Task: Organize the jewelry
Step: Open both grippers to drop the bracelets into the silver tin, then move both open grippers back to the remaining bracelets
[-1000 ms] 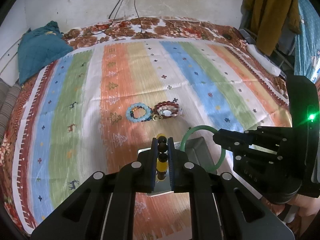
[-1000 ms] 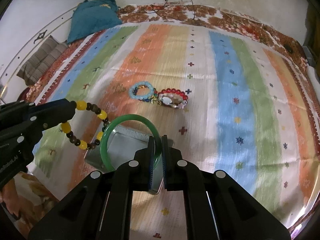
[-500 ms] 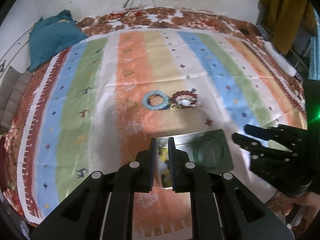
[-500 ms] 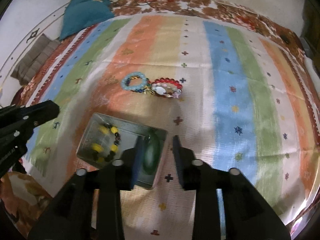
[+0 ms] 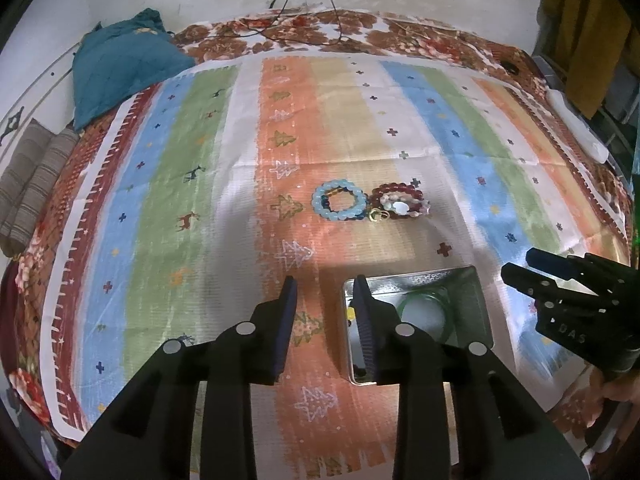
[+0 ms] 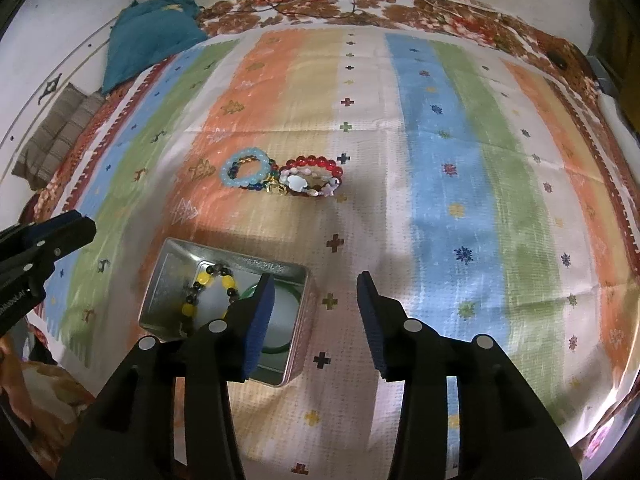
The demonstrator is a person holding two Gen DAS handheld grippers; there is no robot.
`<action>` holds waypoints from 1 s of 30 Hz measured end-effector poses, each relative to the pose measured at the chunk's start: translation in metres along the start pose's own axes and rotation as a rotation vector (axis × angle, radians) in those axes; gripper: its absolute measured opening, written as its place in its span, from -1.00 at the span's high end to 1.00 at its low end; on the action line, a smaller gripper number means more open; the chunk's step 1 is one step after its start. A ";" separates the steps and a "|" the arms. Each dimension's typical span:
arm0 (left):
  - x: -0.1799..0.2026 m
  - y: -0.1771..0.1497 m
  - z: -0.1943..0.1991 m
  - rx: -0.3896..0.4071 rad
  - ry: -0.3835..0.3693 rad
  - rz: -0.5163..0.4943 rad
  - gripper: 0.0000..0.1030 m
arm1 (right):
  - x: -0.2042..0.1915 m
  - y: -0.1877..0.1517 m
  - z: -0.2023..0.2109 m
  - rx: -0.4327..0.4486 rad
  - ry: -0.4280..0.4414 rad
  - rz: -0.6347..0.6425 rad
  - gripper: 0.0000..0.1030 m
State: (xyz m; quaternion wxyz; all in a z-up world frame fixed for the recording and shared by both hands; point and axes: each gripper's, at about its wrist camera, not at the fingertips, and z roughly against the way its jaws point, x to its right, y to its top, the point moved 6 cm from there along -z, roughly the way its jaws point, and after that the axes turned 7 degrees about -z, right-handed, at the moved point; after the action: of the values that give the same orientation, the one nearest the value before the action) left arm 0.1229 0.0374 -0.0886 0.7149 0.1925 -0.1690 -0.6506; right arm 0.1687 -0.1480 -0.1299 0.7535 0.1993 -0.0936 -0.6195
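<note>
While one striped woven bedspread lies beneath everything, one shiny rectangular metal tin on it holds two pieces: a green bangle and a yellow-and-dark beaded bracelet. Beyond the tin, a pale-blue beaded bracelet and a red beaded bracelet touch. Left gripper and right gripper gape empty.

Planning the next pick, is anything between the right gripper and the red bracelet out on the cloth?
Nothing visible. Bare cloth lies between the open right gripper and the red bracelet; the tin sits off to its left.
</note>
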 end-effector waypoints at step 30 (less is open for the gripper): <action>-0.018 0.044 -0.070 -0.100 0.081 0.026 0.04 | 0.011 0.055 -0.045 -0.027 -0.058 -0.014 -0.43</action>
State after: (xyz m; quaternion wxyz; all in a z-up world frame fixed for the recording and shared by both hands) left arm 0.1933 0.0626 -0.1273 0.7381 0.1807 -0.1099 -0.6407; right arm 0.2377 -0.1416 -0.1491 0.7485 0.1717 -0.1058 -0.6317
